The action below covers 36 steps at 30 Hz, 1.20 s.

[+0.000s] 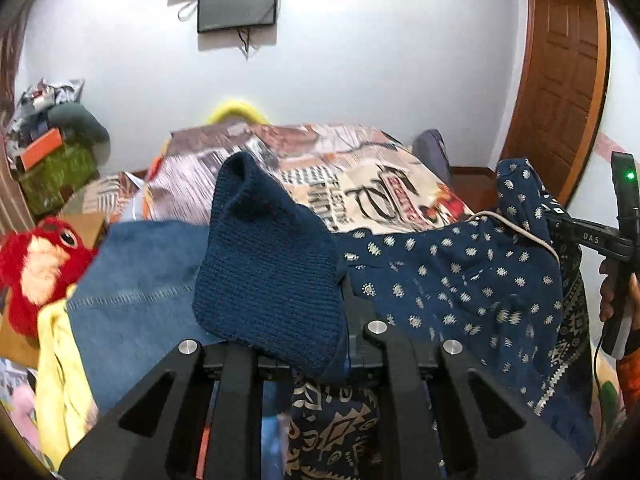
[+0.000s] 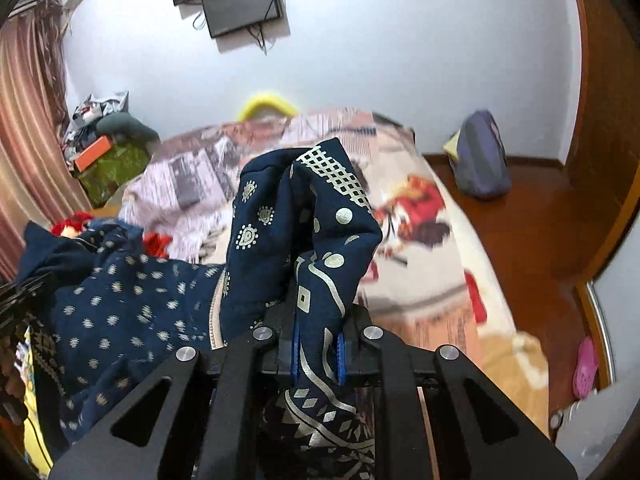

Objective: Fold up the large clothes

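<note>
A large navy garment with a pale printed pattern (image 1: 460, 280) hangs stretched between my two grippers above the bed. My left gripper (image 1: 316, 344) is shut on its dark blue knitted edge (image 1: 268, 280), which hides the fingertips. My right gripper (image 2: 318, 344) is shut on a bunched patterned corner of the same garment (image 2: 320, 232), pinched between the blue pads (image 2: 295, 354). The right gripper also shows at the right edge of the left wrist view (image 1: 560, 220), holding the cloth up.
A bed with a colourful printed cover (image 2: 420, 280) lies below. A red plush toy (image 1: 36, 268), blue denim (image 1: 132, 280) and yellow cloth (image 1: 60, 360) lie at the left. A backpack (image 2: 480, 160) stands on the wooden floor; clutter (image 1: 52, 148) is piled by the wall.
</note>
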Tool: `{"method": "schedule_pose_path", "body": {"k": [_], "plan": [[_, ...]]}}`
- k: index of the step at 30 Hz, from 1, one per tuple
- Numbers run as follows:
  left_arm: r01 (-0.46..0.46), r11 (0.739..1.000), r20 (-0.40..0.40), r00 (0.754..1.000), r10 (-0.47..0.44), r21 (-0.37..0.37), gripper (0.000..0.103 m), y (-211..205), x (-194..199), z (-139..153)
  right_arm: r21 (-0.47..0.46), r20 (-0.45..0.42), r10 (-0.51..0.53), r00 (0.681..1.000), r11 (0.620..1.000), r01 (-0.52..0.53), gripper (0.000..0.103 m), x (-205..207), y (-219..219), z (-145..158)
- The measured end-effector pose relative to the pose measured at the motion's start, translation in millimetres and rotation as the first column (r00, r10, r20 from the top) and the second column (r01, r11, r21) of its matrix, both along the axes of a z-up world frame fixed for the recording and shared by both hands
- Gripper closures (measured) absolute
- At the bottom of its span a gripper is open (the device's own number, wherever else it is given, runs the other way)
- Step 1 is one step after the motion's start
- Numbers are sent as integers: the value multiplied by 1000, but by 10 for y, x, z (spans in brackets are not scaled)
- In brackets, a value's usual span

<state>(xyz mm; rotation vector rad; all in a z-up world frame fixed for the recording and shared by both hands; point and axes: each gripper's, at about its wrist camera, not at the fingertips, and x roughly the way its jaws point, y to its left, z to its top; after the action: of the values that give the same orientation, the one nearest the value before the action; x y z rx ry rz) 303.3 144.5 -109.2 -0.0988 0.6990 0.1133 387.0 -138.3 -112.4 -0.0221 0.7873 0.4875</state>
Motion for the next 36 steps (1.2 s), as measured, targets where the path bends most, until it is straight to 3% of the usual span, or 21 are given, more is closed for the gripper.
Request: {"method": "schedule_pose_path", "body": {"k": [3,7,10,16,18,22,30,36], "plan": [[-30,1000,-39,999,30,5,89,197,215,-149,-14,-14,-23,1000,1000,23,91,208,89,-139],[-86,996,-173,982,78,-39,88,500,559,-621,-43,-106,-43,993,998,39,91,535,219,-540],[-131,990,-270,956,113,-50,86,668,743,-1053,-141,-143,-64,988,989,43,90,681,331,-870],[-122,987,-269,959,91,-101,79,715,675,-1185,-245,-174,-89,981,969,45,80,730,261,-1174],[-113,989,-285,955,83,-91,75,678,686,-1156,-257,-172,-103,980,965,56,76,694,225,-1137],[-103,990,-299,951,71,-92,54,612,594,-1036,-273,-184,-123,975,959,70,73,556,134,-936],[-88,993,-272,960,62,-84,51,470,219,-596,-248,-110,-33,993,969,5,72,-118,-54,-273],[-47,998,-220,975,37,-41,39,314,-218,-207,-211,-49,7,999,977,-17,56,-633,-228,105]]}}
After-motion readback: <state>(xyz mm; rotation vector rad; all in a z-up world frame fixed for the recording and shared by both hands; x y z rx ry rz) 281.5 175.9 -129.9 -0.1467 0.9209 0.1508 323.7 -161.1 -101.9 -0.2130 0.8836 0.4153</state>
